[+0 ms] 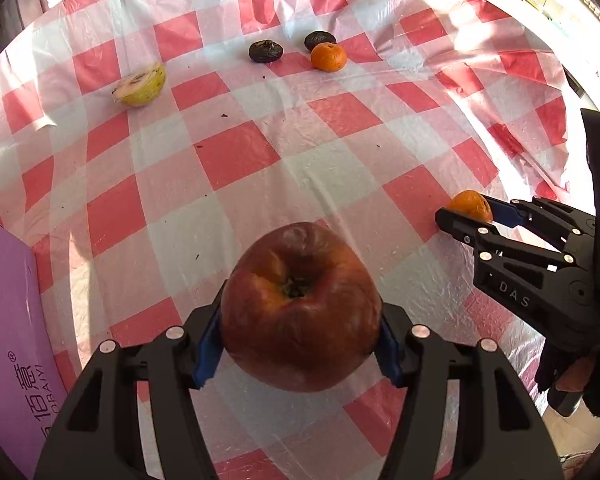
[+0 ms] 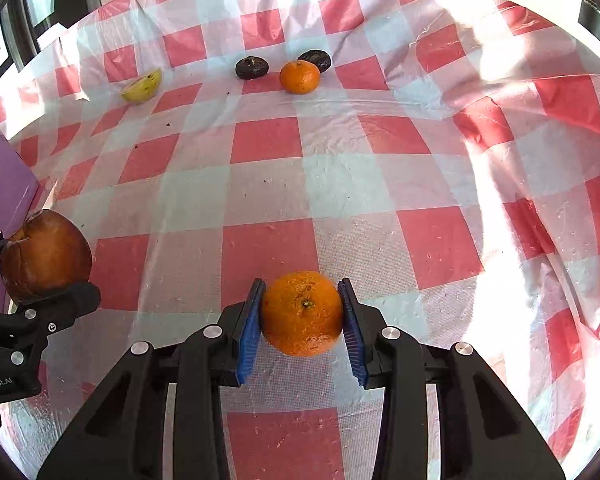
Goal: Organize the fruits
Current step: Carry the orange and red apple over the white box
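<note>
Fruits are mid-carry: the left gripper fingers clamp an apple, the right gripper fingers a tangerine, each probably needing placing beside its like on the tabletop.

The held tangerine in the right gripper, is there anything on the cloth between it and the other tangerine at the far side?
Nothing visible. The held tangerine sits between the right gripper fingers, and only bare checkered tablecloth lies ahead up to the far tangerine. The two dark fruits sit beside and behind it, not in front.
</note>
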Demonstrator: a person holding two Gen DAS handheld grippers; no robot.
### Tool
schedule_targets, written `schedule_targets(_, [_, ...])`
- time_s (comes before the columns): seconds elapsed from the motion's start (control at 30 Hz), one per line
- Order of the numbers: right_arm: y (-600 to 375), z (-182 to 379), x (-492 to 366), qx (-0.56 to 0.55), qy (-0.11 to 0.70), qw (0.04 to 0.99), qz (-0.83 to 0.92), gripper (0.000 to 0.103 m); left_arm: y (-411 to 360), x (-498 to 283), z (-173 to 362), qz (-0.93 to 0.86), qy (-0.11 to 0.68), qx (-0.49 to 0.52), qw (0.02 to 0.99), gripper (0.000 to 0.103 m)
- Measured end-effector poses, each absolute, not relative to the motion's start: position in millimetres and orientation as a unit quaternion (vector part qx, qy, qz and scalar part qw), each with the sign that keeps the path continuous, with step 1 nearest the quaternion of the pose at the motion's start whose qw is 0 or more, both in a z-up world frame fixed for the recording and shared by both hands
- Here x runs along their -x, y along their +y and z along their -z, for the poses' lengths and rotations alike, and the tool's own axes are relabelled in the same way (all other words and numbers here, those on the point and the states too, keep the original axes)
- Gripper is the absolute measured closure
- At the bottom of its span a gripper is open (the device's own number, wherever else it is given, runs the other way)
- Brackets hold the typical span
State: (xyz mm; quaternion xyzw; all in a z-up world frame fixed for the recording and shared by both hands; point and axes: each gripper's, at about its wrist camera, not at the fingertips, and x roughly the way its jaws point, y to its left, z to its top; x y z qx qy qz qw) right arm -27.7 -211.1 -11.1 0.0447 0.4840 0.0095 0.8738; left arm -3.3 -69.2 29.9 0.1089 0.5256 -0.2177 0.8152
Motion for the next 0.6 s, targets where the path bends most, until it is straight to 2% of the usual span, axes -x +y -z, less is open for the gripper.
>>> schedule_targets(0.37, [-138, -15, 75, -0.015, 0.489, 0.87, -0.056, 0.066, -21, 54, -62, 0.206, 0.52, -0.072, 0.826, 0.042])
schedule_targets(0.6, [-109, -27, 101, -0.017, 0.489, 0.869, -0.066, 0.066, 6, 84, -88, 0.223, 0.496, -0.088, 0.835, 0.042])
